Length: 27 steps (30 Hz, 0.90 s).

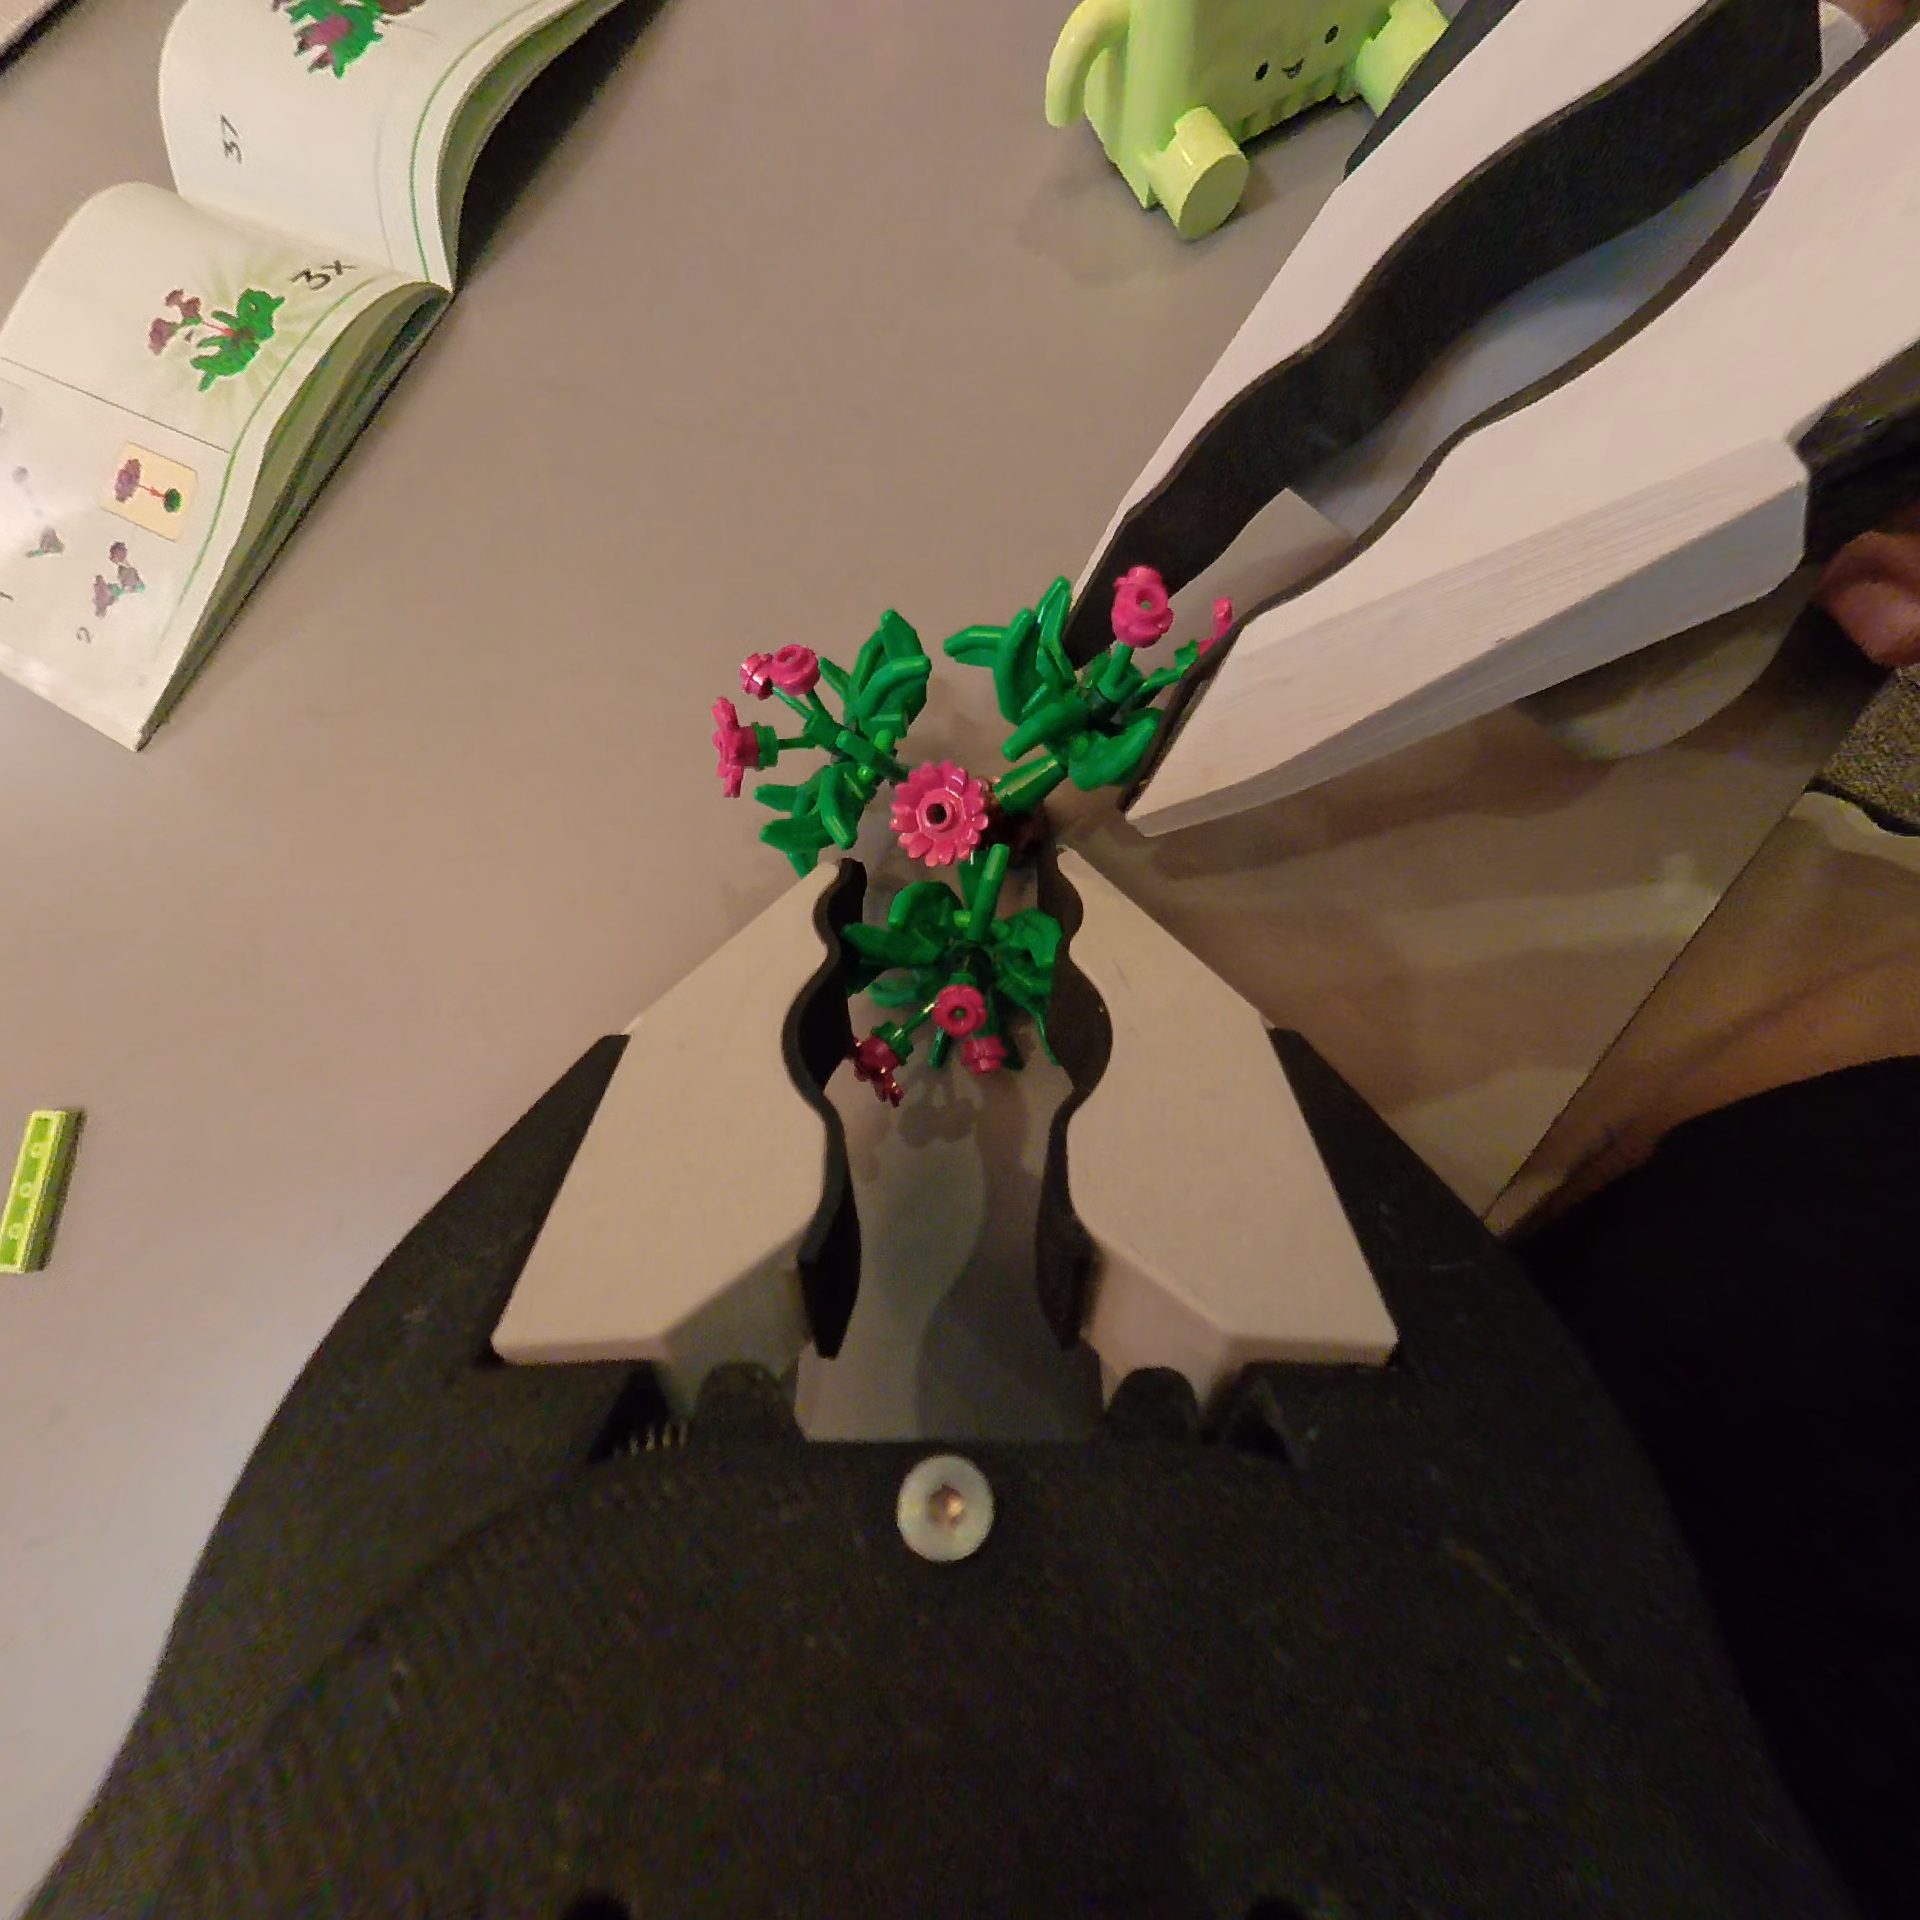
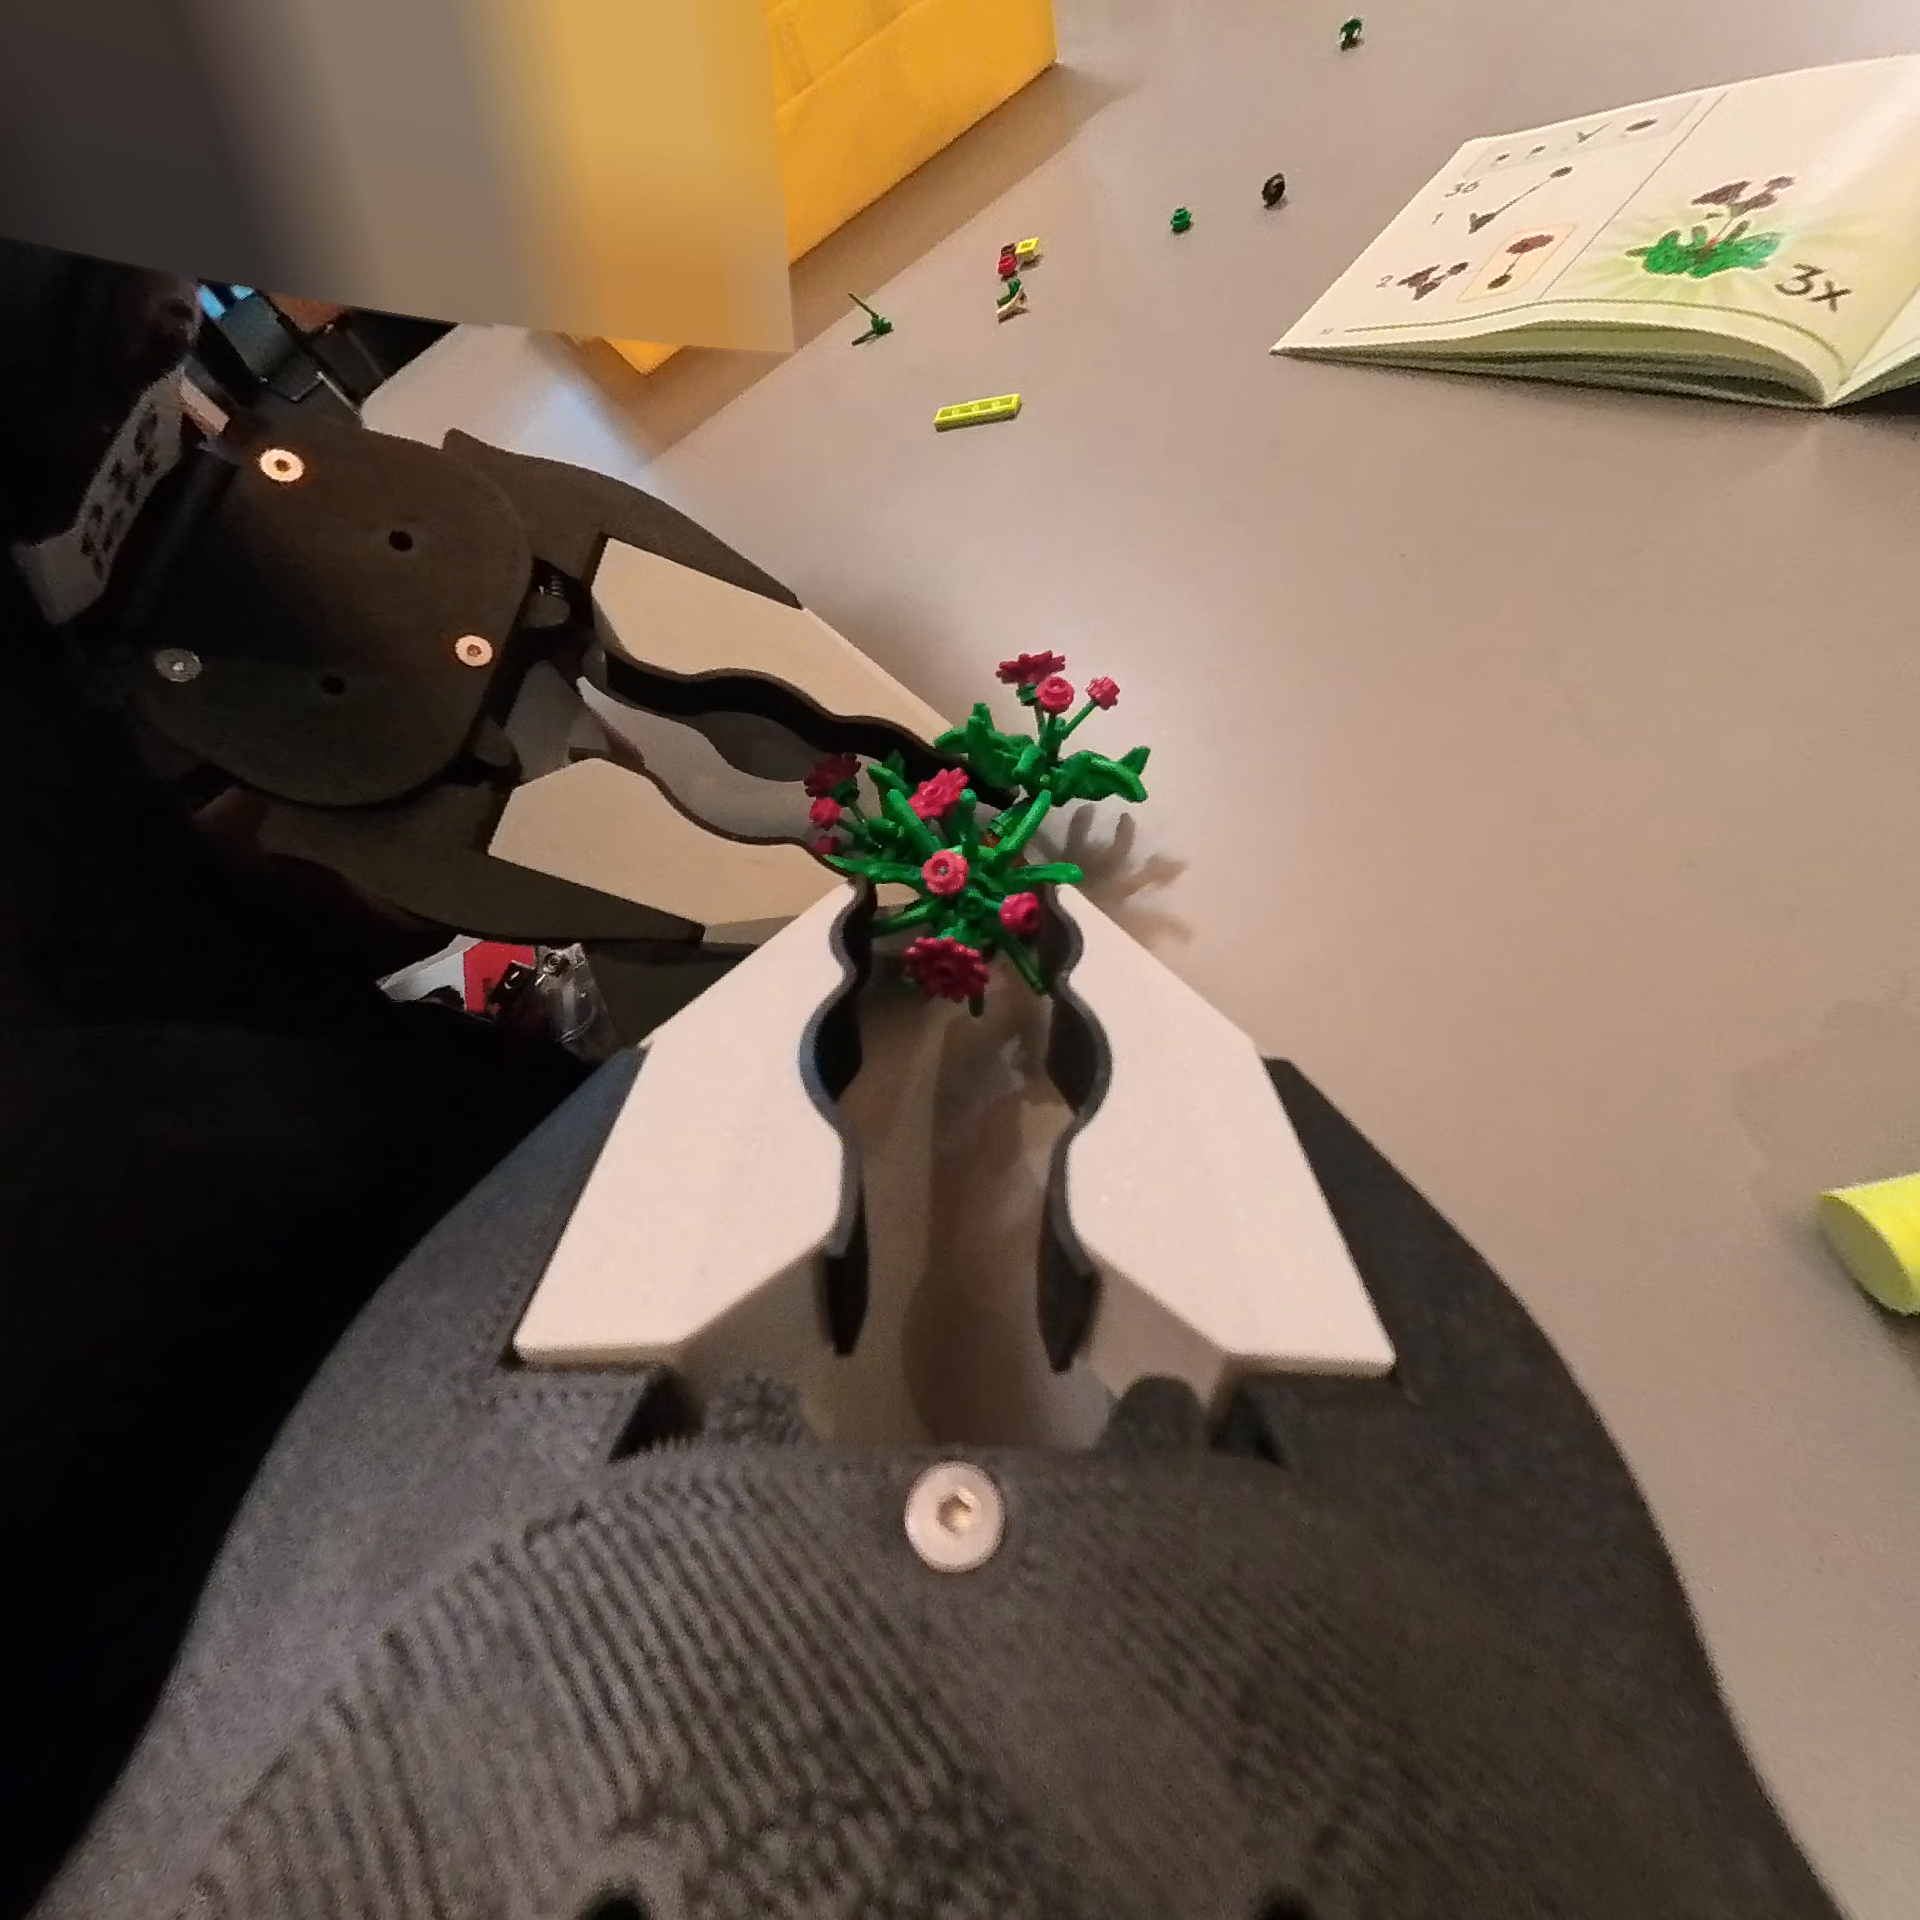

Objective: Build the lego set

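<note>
A lego flower cluster (image 1: 940,821), green leafy stems tipped with magenta blossoms, sits mid-frame over the grey counter (image 1: 623,623); a lime plate (image 1: 36,1190) lies flat at left edge.

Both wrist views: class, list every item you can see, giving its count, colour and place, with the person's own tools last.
Flower assembly: one, green with magenta blooms, table centre, between both grippers.
Instruction booklet: one, pale green, open, far side.
Lime plate: one, loose on table.
Small loose pieces: several, mixed colours, near yellow box.
Yellow box: one, table's far edge.
Lime figure: one, beyond the flowers.
Table: one, grey.
Left gripper: grey fingers around one sprig.
Right gripper: grey fingers around another.
</note>
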{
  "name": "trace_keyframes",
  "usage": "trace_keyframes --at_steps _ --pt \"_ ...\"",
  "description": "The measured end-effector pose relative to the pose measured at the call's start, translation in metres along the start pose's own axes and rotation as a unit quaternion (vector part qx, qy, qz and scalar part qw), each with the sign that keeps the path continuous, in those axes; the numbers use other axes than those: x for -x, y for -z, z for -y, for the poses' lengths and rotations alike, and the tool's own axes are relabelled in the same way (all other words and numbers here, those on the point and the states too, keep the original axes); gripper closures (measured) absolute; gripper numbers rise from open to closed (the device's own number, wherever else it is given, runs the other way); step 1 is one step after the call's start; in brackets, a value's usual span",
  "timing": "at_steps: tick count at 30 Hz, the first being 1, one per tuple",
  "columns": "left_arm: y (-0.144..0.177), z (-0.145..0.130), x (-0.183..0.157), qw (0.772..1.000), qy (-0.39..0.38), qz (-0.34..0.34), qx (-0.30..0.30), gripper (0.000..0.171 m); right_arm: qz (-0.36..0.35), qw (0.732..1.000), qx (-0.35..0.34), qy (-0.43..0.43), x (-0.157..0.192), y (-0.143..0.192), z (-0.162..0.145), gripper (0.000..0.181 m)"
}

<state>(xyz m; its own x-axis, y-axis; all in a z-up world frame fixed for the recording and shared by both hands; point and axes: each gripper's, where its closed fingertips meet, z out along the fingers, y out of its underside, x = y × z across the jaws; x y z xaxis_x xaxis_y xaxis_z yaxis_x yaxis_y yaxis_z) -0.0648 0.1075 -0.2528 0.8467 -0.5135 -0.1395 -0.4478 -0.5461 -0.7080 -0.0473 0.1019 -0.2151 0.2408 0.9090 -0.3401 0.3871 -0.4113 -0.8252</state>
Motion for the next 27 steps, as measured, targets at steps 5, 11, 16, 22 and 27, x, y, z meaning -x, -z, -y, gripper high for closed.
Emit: trace_keyframes --at_steps 5,11,16,22,27 --pt "-0.0003 0.0002 0.0022 1.000 -0.003 0.007 0.000 0.137 -0.024 1.000 0.010 0.017 -0.0012 -0.0018 0.0003 0.151" --pt "-0.0002 0.0006 0.0029 1.000 -0.009 0.016 0.000 0.137 -0.067 0.993 0.060 0.073 -0.0055 -0.0004 -0.0052 0.151" --pt "-0.0002 0.0006 0.0026 1.000 -0.013 0.018 0.001 0.137 -0.068 0.991 0.069 0.087 -0.0022 -0.0011 -0.0045 0.151" --pt "0.0000 0.0009 0.0031 1.000 -0.018 0.023 0.000 0.137 -0.070 0.991 0.072 0.088 -0.0033 -0.0032 -0.0033 0.151" --pt "0.0000 0.0012 0.0026 0.999 -0.022 0.025 -0.001 0.138 -0.081 0.986 0.096 0.109 -0.0039 -0.0035 -0.0047 0.151"
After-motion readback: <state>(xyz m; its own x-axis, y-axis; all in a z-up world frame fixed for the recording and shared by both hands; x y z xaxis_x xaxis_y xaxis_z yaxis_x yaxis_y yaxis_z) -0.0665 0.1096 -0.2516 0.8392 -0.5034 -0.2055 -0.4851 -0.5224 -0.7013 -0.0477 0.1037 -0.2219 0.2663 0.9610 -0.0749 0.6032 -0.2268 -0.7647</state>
